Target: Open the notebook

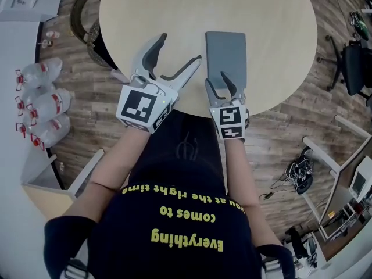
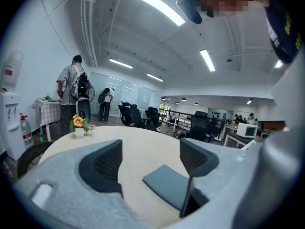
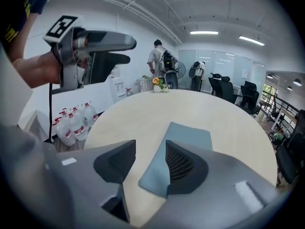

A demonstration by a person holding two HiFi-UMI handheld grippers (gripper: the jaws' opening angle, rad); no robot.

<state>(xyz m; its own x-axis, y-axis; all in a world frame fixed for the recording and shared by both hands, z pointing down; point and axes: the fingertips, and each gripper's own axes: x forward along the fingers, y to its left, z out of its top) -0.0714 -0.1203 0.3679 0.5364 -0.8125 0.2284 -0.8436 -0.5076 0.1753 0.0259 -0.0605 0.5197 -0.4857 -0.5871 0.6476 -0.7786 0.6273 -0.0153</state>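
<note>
Notebook (image 1: 226,54), grey and closed, lies flat on the round desk (image 1: 174,16) near its front edge in our head view. Our right gripper (image 1: 216,79) hovers over its near end, with our left gripper (image 1: 179,48) just beside it. In our left gripper view the jaws stand wide apart and empty. In our right gripper view the jaws stand about half apart above the notebook's near corner, gripping nothing.
</note>
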